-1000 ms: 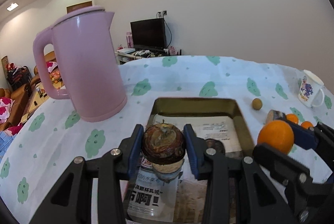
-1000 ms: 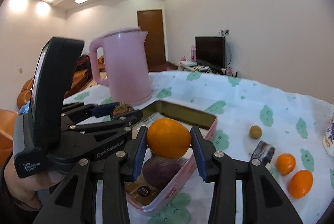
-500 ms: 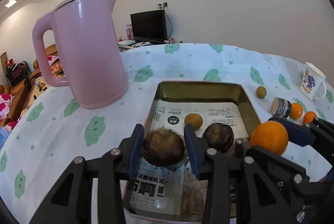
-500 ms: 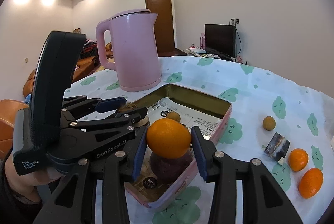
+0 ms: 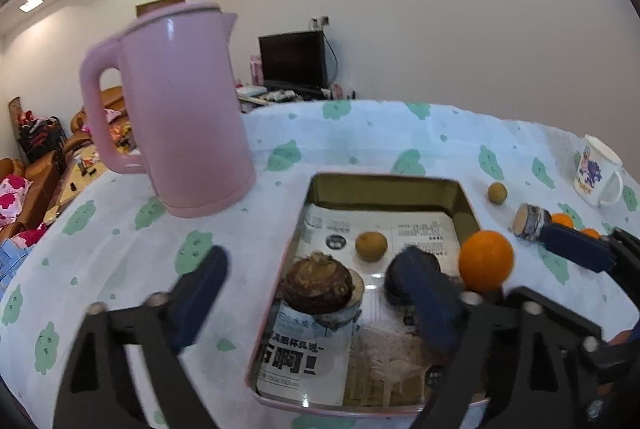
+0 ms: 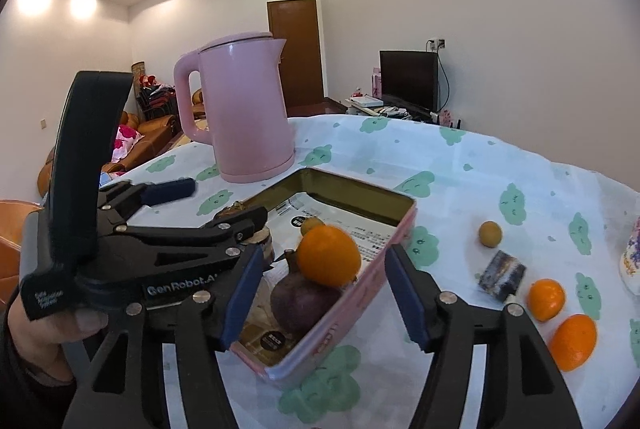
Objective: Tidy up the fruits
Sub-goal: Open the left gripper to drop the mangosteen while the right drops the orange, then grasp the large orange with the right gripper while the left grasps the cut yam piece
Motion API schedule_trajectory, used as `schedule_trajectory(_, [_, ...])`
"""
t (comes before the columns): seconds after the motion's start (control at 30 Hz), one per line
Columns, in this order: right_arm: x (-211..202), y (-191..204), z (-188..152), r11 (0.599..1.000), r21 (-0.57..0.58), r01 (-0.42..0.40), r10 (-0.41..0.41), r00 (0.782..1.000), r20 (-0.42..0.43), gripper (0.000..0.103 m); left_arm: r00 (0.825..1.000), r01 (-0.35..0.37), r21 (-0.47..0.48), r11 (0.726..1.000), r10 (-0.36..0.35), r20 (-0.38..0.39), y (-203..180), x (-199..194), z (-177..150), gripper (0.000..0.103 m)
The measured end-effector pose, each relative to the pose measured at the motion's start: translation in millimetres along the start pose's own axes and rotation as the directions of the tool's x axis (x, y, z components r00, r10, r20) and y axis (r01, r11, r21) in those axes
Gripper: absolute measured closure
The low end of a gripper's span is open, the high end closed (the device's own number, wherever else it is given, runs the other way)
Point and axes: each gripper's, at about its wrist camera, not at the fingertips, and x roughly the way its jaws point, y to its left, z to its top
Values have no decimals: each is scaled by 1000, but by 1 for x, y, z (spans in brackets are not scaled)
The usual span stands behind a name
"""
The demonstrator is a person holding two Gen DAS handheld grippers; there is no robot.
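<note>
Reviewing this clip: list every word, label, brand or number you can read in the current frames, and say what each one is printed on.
"GenRobot.A": side of the left gripper; its end is cut off by a finger.
"Data Acquisition System", blurred and uncertain: black mount on that gripper.
"150x150cm", faint: bottom of the printed paper lining the tin.
Large Chinese characters on that paper: not confidently readable.
Mug print: a picture, no legible text.

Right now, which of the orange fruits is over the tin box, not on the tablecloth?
The large orange between the opening jaws of the right gripper, above the pink tin box. The two smaller oranges lie on the tablecloth, right of the box.
</note>
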Motion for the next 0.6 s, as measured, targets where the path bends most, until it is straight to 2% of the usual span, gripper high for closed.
schedule_trajectory(0.1, [-12, -5, 0, 1000, -5, 14, -14, 1000, 14, 32, 998, -61, 4, 998, 61, 11, 2, -1, 2, 1])
schedule_trajectory(0.3, [-29, -26, -1, 999, 24, 40, -40, 999, 35, 31, 999, -42, -10, 999, 43, 18, -1, -6, 2, 1])
schedule_trajectory(0.43, [-41, -41, -6, 996, 17, 87, -87, 996, 23, 31, 1000, -6, 2, 1000, 6, 29, -13, -12, 6, 1])
schedule_trajectory(0.6, [-64, -78, -10, 982, 34, 186, -187, 982, 22, 31, 998, 52, 62, 997, -55, 43, -47, -19, 12, 1])
